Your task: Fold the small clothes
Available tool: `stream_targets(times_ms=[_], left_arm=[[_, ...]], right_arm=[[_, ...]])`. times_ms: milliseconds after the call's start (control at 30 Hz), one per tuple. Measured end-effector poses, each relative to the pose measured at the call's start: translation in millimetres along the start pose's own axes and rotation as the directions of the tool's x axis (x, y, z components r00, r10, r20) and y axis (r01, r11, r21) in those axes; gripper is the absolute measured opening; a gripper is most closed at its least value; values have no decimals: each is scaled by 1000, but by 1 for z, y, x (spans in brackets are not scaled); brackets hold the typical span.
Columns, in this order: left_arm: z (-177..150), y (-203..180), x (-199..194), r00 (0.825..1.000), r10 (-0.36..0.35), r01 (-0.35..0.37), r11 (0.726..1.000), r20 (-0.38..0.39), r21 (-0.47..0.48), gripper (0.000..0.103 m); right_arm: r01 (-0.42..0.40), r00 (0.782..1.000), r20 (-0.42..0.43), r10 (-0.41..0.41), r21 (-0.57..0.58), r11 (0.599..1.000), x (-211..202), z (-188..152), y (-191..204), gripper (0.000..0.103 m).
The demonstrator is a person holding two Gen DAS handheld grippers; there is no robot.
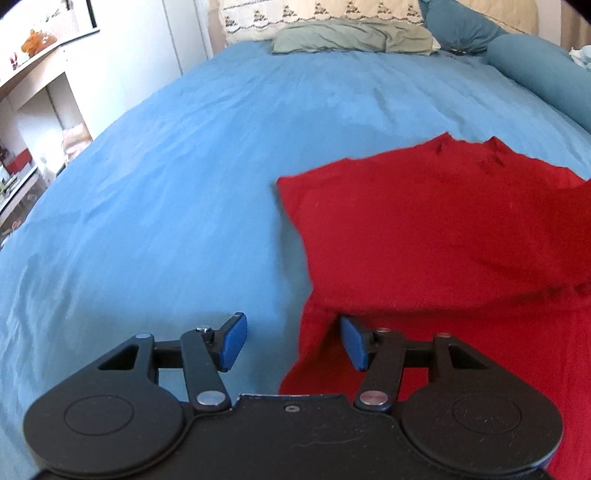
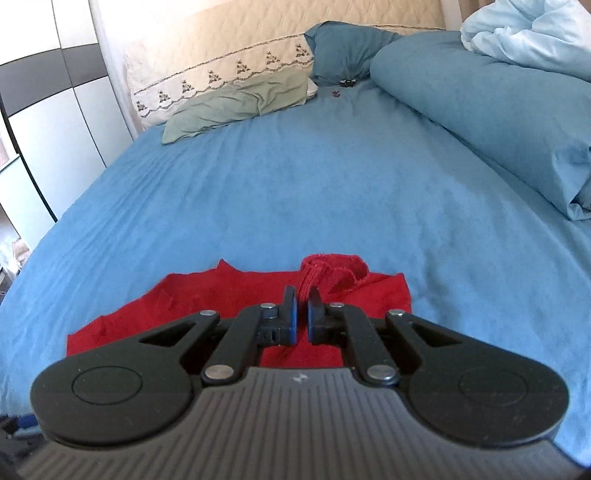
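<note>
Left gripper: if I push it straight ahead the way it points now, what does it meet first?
Probably the red garment. The left gripper has its jaws open, straddling the garment's left edge, with the folded-over layer just ahead. The blue bedsheet lies to the left of that edge. Depth is hard to judge in this fisheye view.

A wide bed [image 2: 295,184] under a blue sheet fills the room. Cream embroidered pillows [image 2: 221,74] lean on the quilted headboard [image 2: 258,26], teal bolsters [image 2: 461,110] alongside. White wardrobe doors [image 2: 55,129] and open shelves [image 1: 37,92] stand left, daylit.
</note>
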State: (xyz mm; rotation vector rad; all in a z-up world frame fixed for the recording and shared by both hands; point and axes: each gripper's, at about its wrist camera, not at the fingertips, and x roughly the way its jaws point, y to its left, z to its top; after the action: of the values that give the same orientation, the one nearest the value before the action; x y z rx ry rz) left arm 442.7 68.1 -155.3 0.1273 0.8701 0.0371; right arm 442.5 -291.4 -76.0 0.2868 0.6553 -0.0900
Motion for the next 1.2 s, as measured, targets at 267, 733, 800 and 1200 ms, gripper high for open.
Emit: stream_targets(times_ms=[267, 733, 800, 1200], left_arm=[[4, -3, -1, 999, -20, 18, 999, 35, 41, 30], [-13, 25, -17, 1000, -8, 6, 992, -11, -124, 41], [-11, 23, -31, 1000, -26, 27, 992, 13, -127, 60], [23, -21, 0, 988, -155, 155, 987, 4, -39, 67]], right_arm=[[-19, 1000, 7, 19, 45, 999, -3, -2, -4, 21], [37, 993, -118, -32, 41, 998, 24, -55, -37, 21], [49, 990, -134, -47, 13, 999, 23, -60, -40, 28], [-72, 989, -136, 54, -133, 988, 34, -66, -2, 93]])
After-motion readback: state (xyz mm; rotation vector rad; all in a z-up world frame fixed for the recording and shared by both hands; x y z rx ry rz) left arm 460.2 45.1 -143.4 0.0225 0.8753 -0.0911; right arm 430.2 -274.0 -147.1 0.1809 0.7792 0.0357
